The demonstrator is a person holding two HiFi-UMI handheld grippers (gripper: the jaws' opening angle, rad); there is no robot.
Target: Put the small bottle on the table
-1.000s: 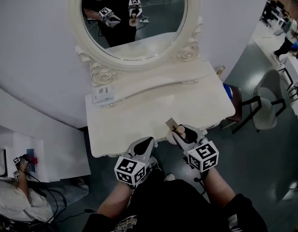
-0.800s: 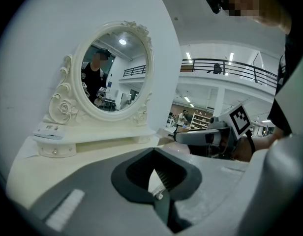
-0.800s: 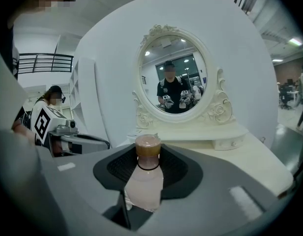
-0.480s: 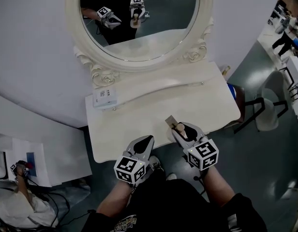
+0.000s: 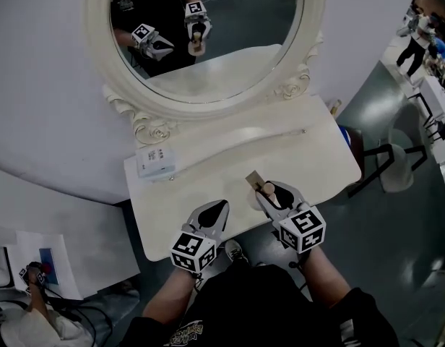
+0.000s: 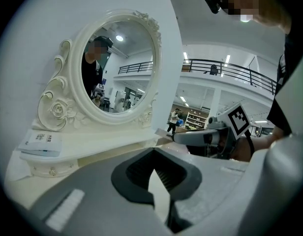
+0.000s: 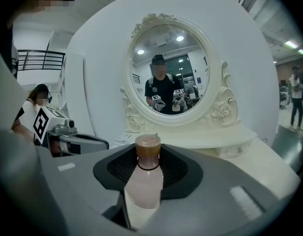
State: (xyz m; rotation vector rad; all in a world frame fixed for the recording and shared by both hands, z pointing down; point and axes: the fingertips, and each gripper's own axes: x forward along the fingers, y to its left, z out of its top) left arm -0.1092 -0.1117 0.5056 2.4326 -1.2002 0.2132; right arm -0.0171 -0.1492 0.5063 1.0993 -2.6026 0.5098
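– Between the jaws of the right gripper (image 7: 148, 183), what do you see?

– That gripper is closed on the small bottle (image 7: 147, 173). It holds the pale body upright from both sides, and the brown cap (image 7: 148, 146) stands clear above the pads.

– Where is the bottle relative to the surface (image 5: 230, 168)?

– From the head view the bottle (image 5: 268, 190) hangs at about 5 o'clock of the white top, right at the front edge. I cannot tell whether its base touches. I judge it is in the air, so the placing is not yet done.

– And the left gripper (image 5: 214, 214)?

– It sits at 8 o'clock of the bottle, just off the front edge. Its jaws are drawn together with nothing between them, so it plays no part here.

– What else is on the top?

– A small white card (image 5: 154, 161) lies at 10 o'clock, well apart from the bottle, and the oval mirror (image 5: 208, 35) stands at 12 o'clock.

– What does the next move call for?

– Probably a short carry toward 12 o'clock over bare top. Then the gripper should lower the bottle upright until the base rests, and only then part the jaws. Releasing at the edge risks a fall.
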